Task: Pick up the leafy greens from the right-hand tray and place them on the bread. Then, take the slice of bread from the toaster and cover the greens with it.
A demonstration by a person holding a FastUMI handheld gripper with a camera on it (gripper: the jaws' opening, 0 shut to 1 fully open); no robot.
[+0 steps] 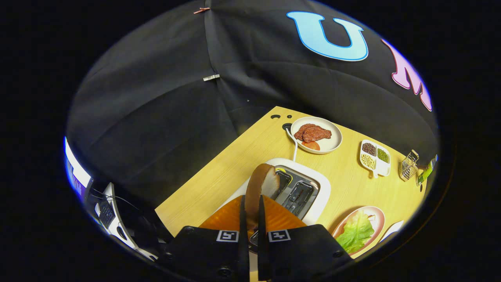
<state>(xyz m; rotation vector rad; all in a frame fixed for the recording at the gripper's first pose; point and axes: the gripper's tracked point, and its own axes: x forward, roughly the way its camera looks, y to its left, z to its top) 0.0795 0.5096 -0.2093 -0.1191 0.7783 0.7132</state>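
Bread slice (261, 187) is what you have clamped between the two fingers: the jaws are nearly together, both pressing on its flat faces, and the slice stands on edge, its rounded brown crust rising ahead of the fingertips. Your gripper (251, 203) is held above the toaster (313, 184) and tipped down toward the table, so you look along the fingers at the toaster's top. The slice sits over the left end of the toaster, just above and beside the two dark slots; whether its lower edge touches the toaster you cannot tell, since the fingers hide it.

The view is rolled, so the wooden table (219, 176) runs up at a slant. To the right of your fingers lies a pink plate (376, 214) with the leafy greens (357, 232) resting on it; any bread beneath the leaf is hidden. Beyond the toaster, a white plate (333, 144) holds reddish meat slices (312, 133) and a bit of orange food beside them. A white cord (292, 143) runs from the toaster toward that plate. Further right stands a divided dish (375, 158) with dark, pale and green grains in separate sections, and near it a small wire basket (409, 165).
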